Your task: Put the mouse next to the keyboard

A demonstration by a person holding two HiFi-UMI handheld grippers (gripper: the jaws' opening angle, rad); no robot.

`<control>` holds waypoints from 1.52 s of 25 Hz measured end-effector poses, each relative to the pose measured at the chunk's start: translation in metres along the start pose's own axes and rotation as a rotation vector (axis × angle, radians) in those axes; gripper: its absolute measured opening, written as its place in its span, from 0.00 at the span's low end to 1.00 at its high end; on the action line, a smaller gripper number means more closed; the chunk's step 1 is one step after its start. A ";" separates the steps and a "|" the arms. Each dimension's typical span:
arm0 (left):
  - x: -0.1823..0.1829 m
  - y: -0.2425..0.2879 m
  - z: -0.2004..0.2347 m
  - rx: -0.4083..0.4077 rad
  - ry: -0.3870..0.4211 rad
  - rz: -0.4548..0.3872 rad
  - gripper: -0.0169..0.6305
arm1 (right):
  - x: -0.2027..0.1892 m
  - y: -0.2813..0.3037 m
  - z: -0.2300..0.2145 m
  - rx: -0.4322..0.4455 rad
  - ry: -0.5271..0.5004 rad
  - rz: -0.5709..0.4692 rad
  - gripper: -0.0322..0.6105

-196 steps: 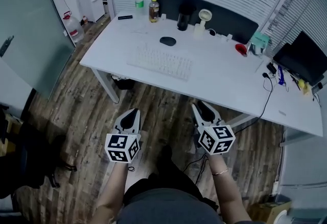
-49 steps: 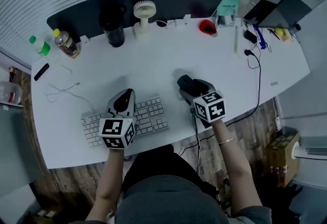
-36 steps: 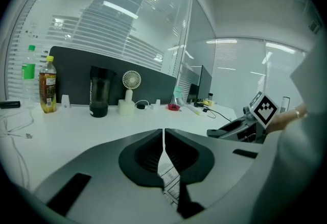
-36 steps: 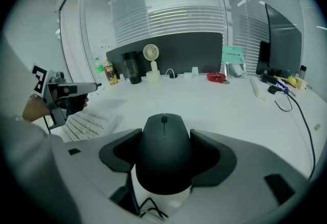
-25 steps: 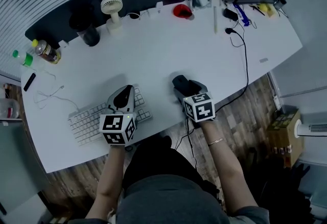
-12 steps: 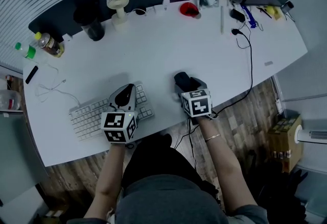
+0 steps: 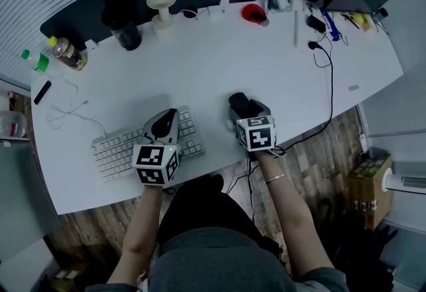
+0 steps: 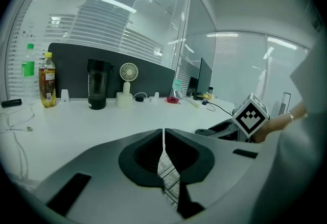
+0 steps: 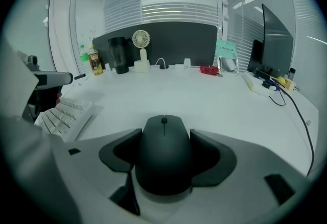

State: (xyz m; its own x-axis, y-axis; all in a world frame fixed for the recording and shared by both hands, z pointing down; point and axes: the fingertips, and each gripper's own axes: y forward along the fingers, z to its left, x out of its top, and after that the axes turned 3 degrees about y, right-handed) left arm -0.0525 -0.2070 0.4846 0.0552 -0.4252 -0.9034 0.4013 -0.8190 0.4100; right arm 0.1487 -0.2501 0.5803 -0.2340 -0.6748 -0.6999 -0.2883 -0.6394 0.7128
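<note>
Mouse (image 9: 163,154) sits clamped in the right gripper (image 7: 239,106), near the keyboard (image 7: 113,156); only release remains. Left gripper (image 7: 163,126) is clenched, empty.

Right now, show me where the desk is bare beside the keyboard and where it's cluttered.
Bare desk lies right of the keyboard, up to the mouse in the right gripper. The middle, from keyboard back to fan and dark cup, is bare too. Crowded: the back edge, the bottles far left, the cable at right.
</note>
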 end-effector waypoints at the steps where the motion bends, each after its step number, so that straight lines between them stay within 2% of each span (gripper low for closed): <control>1: 0.000 0.000 0.001 0.000 -0.001 0.000 0.07 | 0.000 0.000 0.000 0.000 0.000 -0.002 0.51; 14: -0.001 -0.004 0.008 0.003 -0.009 0.000 0.07 | 0.001 0.001 0.000 -0.015 -0.019 -0.011 0.52; 20: -0.003 -0.007 0.009 0.006 -0.010 -0.001 0.07 | 0.000 -0.002 0.000 -0.004 -0.005 -0.023 0.60; 24: -0.003 -0.007 0.006 0.003 -0.004 -0.002 0.07 | 0.000 -0.009 -0.001 -0.009 0.005 -0.033 0.61; 38: 0.003 -0.010 -0.011 -0.003 0.006 -0.018 0.07 | 0.006 -0.054 0.000 0.009 0.078 -0.152 0.58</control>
State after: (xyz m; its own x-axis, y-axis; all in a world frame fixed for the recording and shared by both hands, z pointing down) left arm -0.0465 -0.1957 0.4767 0.0534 -0.4084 -0.9112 0.4047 -0.8254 0.3937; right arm 0.1631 -0.2197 0.5378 -0.1146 -0.5974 -0.7937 -0.3231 -0.7331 0.5985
